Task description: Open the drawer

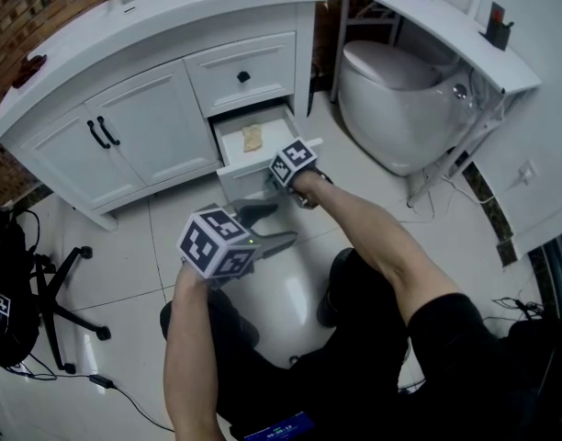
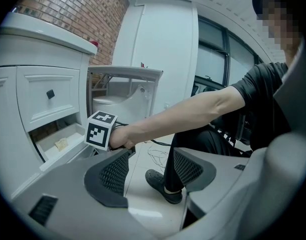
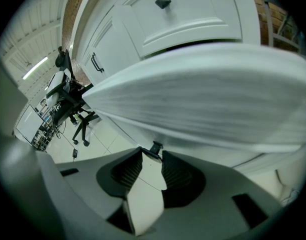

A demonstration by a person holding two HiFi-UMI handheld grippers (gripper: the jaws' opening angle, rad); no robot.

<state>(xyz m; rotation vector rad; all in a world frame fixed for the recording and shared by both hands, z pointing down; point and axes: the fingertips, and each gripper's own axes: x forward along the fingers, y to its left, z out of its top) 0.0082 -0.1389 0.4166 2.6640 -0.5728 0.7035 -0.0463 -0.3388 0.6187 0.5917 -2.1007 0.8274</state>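
The white vanity's lower drawer [image 1: 230, 151] stands partly pulled out, with a small tan item [image 1: 252, 137] lying inside. My right gripper [image 1: 279, 183] is at the drawer's front, its marker cube on top. In the right gripper view its jaws [image 3: 153, 156] close around the small black drawer knob [image 3: 155, 147], under the drawer's white front [image 3: 203, 99]. My left gripper [image 1: 275, 224] hangs over the floor tiles in front of the drawer, open and with nothing between its fingers [image 2: 115, 174]. From the left gripper view the drawer [image 2: 58, 144] and the right gripper's cube [image 2: 99, 130] show.
Above it is a shut upper drawer [image 1: 242, 73] with a black knob. Two cabinet doors [image 1: 125, 136] are to the left. A white toilet [image 1: 400, 99] stands to the right, an office chair base [image 1: 51, 292] at far left. My legs and a black shoe [image 2: 163, 184] are on the floor.
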